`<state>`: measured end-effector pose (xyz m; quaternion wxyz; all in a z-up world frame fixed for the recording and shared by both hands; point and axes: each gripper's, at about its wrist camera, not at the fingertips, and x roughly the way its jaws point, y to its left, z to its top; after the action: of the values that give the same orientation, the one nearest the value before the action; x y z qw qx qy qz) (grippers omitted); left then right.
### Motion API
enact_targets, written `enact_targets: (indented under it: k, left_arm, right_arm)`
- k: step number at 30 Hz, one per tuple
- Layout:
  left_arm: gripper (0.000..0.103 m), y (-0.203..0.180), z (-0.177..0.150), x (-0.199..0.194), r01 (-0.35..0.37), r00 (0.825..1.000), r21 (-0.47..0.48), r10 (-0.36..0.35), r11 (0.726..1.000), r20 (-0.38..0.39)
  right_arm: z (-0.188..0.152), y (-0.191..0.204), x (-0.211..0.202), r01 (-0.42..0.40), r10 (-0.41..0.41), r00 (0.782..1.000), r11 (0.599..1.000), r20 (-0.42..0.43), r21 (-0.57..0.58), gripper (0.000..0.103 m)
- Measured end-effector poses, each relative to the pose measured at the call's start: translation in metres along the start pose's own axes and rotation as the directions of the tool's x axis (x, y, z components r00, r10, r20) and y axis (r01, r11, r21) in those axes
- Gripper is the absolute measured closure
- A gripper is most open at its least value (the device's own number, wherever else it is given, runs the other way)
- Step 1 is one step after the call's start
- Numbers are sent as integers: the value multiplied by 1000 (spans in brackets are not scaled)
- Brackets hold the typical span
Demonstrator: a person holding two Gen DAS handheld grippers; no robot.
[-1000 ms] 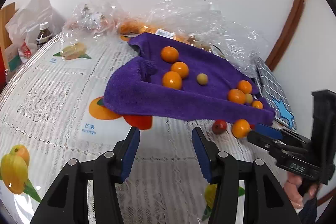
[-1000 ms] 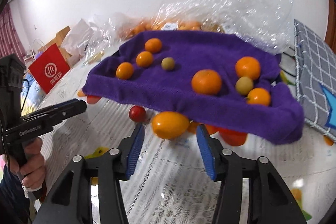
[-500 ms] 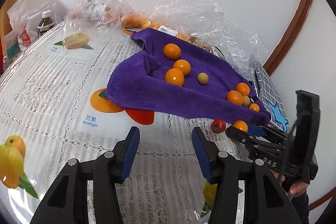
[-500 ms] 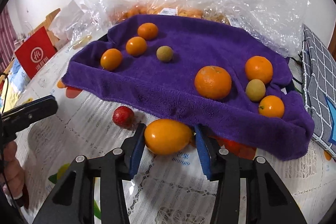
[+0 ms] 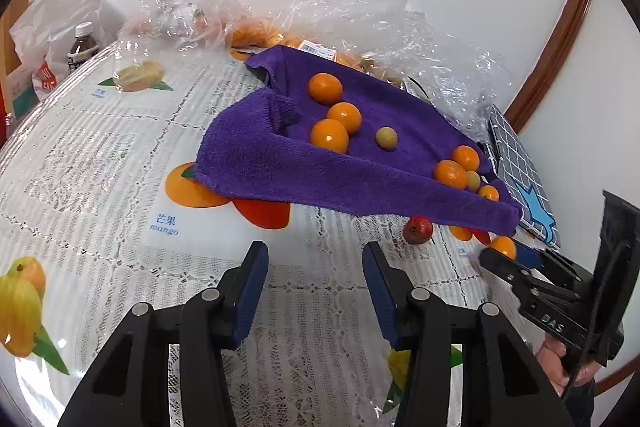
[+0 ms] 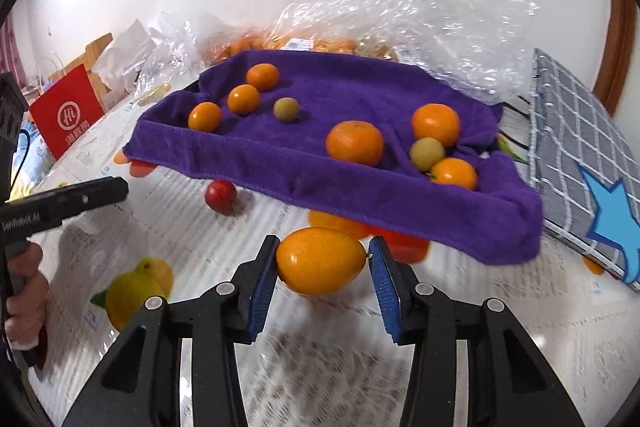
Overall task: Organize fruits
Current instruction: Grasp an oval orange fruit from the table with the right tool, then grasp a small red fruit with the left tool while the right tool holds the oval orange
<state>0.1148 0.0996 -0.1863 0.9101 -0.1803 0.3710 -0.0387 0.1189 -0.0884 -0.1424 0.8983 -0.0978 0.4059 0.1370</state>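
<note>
One oval, glossy orange kumquat (image 6: 320,261) sits clamped lengthwise between the blue ribbed pads (image 6: 262,285) of the right gripper (image 6: 322,281), whose jaws have just closed onto it, just in front of the plush purple towel (image 6: 304,171). Round mandarins (image 6: 354,142) and dull green-yellow fruits (image 6: 427,153) lie on that towel's nap. A small red fruit (image 6: 220,197) rests on the lace-patterned, fruit-printed tablecloth (image 5: 100,163) near the towel's edge. Crinkled clear plastic bags (image 6: 440,27) are heaped behind. The left gripper (image 5: 316,287) hangs over the cloth, its jaws apart and gripping nothing, though they narrowed slightly.
</note>
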Motion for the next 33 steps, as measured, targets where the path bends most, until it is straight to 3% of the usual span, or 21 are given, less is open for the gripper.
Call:
enact_targets:
  k: [5,13,22,26,30,33]
  left_arm:
    - [57,-3,-3,-6,-1,1000,2,1,1000,16]
    - [59,-41,-6,-2,15,1000,131,-14,991,-8]
    - [59,-70,7,19,-7,1000,186,7,983,-2]
    - [59,-67,1,34,15,996,167,0,986,-86]
    - [59,-61,2,30,60,996,131,-51,990,-69]
    - [60,-69,1,36,64,994,159,-50,985,-96]
  right_arm:
    - [-8,-7,-11,17,-17,1000,1000,24,2,58]
    - [-23,-28,-28,10,-11,999,1000,39,27,58]
    - [-35,-69,-44,44,-50,997,992,54,121,58]
    - [-39,-81,-51,19,-35,995,984,89,176,58]
    - [-40,-88,-54,9,-34,994,975,109,221,58]
    - [-39,-87,-51,11,-32,995,975,92,221,58]
